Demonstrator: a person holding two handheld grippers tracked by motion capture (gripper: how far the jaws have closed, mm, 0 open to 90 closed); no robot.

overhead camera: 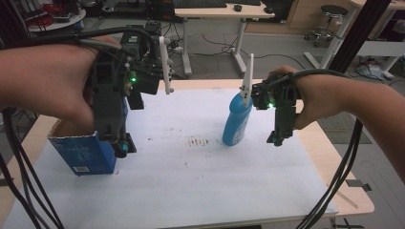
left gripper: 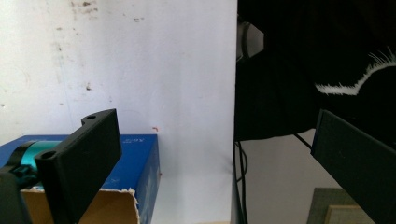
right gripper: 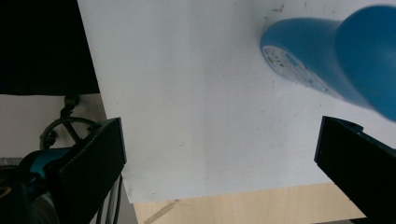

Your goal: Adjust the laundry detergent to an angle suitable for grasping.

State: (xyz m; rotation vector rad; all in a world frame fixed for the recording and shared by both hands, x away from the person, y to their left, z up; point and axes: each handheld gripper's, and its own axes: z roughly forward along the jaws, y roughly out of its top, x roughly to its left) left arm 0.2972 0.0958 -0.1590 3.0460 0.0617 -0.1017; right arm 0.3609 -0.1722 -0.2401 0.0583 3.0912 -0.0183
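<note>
Both grippers' fingers gape empty: left gripper [overhead camera: 119, 138] over the box [overhead camera: 83, 152] at the worktop's [overhead camera: 191, 186] left, right gripper [overhead camera: 279, 136] beside the upright bottle [overhead camera: 237, 119]; square on the body before closing, judged likely.

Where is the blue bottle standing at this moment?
In the high view, the blue bottle stands upright on the white sheet, right of centre, just left of the right tool and apart from it.

A solid blue bottle [overhead camera: 237, 123] and a blue box [overhead camera: 86, 153] with a brown torn inner rim are standing on a white sheet [overhead camera: 191, 176] showing dark smudges, over a pale wooden table [overhead camera: 351, 186].
</note>
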